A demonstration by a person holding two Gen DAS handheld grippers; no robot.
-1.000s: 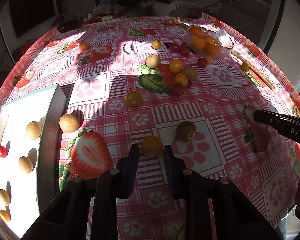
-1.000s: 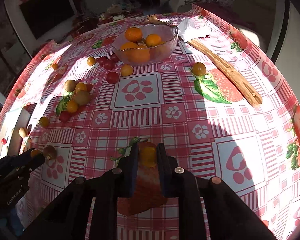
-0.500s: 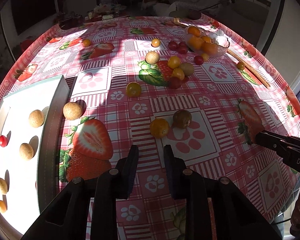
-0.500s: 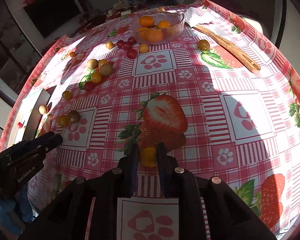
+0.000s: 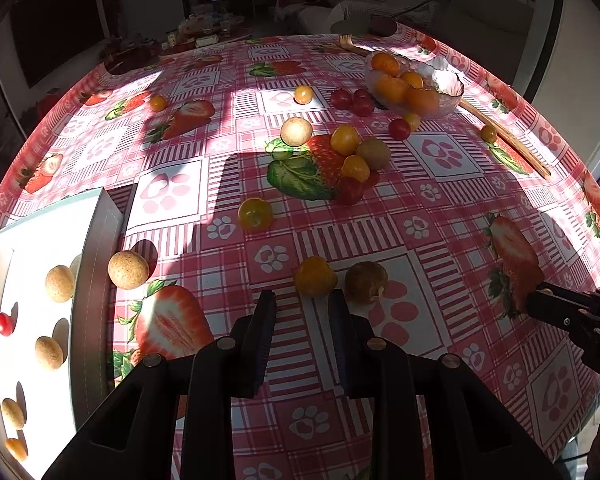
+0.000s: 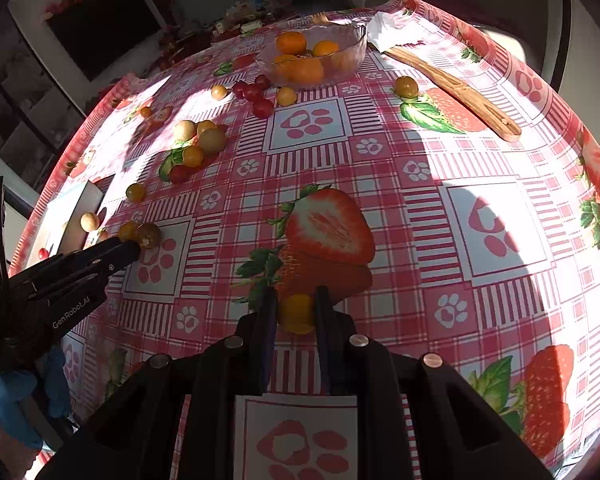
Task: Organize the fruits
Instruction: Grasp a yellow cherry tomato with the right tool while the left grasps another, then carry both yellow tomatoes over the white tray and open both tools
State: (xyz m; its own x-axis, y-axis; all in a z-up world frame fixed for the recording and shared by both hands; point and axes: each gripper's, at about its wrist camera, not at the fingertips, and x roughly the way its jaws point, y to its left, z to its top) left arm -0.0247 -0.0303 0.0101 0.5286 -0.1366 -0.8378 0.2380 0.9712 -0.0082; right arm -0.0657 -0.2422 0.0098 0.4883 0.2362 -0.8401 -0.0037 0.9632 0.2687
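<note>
Right tongs (image 6: 296, 314) clamped on a yellow tomato (image 6: 297, 313) above the counter (image 6: 380, 160). Left tongs (image 5: 303, 306) slightly apart, empty, just behind an orange tomato (image 5: 315, 276) beside a brown fruit (image 5: 366, 282).

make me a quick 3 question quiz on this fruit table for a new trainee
1. True or false: the right gripper is shut on a yellow fruit.
2. Which is in the glass bowl? A oranges, B red tomatoes, C tan balls.
3. What lies just beyond the left gripper tips, beside the brown fruit?

Key
1. True.
2. A.
3. An orange fruit, not gripped.
</note>
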